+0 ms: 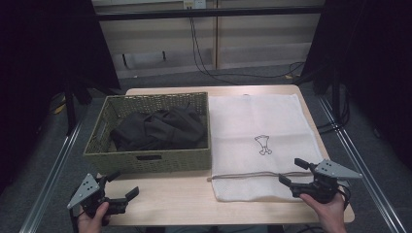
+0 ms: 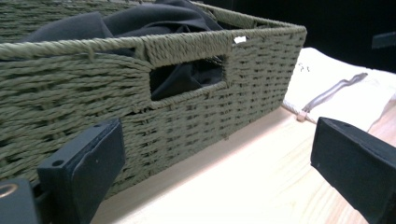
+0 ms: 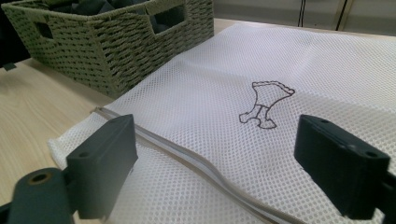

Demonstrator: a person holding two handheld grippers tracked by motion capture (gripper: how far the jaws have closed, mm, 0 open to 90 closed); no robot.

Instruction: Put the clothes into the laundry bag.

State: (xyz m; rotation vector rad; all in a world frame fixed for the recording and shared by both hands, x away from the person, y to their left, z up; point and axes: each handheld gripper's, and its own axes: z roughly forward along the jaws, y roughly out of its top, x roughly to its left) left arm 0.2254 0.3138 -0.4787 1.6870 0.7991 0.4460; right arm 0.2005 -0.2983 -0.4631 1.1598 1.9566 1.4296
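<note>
A pale wooden worktop (image 1: 165, 204) stands before a dim wall. At its near edge both grippers hover, left gripper (image 1: 120, 187) and right gripper (image 1: 290, 171), fingers apart and holding nothing. The mesh bag (image 1: 257, 141) lies flat along the right side, long axis near to far, its zipper (image 1: 252, 174) shut across the near end. The dark clothes (image 1: 160, 128) sit in the basket (image 1: 145, 162) at the left; seemingly nothing is bagged yet.

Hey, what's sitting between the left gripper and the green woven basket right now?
Nothing: in the high view just bare wooden table separates the left gripper from the basket, and the left gripper view shows its open jaws empty.
</note>
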